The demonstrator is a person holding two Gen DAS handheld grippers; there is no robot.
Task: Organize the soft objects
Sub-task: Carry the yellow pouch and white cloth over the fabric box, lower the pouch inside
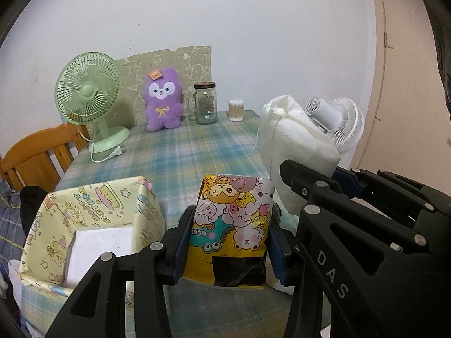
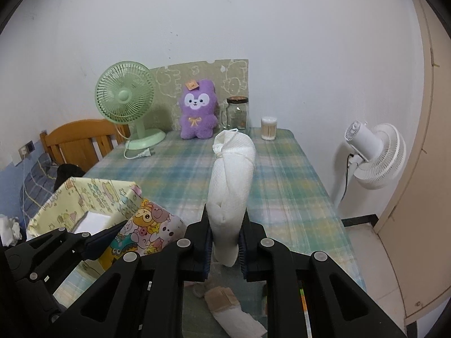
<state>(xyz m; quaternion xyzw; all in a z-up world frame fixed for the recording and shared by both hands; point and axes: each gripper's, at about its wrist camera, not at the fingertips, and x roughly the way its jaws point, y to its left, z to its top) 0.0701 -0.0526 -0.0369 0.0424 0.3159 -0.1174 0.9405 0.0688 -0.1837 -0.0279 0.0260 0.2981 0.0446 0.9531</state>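
My left gripper (image 1: 227, 246) is shut on a yellow cartoon-print packet (image 1: 234, 225), held upright above the table; the same packet (image 2: 143, 233) shows at the lower left of the right wrist view. My right gripper (image 2: 225, 242) is shut on a white drawstring cloth bag (image 2: 232, 180), which stands up between its pads; that bag (image 1: 293, 146) appears at the right of the left wrist view. A pale yellow patterned box (image 1: 93, 219), open on top with a white item inside, sits to the left. A purple plush toy (image 1: 162, 100) sits at the table's far side.
On the plaid tablecloth (image 1: 183, 152) stand a green desk fan (image 1: 90, 95), a glass jar (image 1: 205, 102) and a cotton-swab tub (image 1: 236, 110). A white floor fan (image 2: 375, 155) stands right of the table, a wooden chair (image 2: 81, 140) left. Tissue and a brown-taped scrap (image 2: 225, 304) lie below the right gripper.
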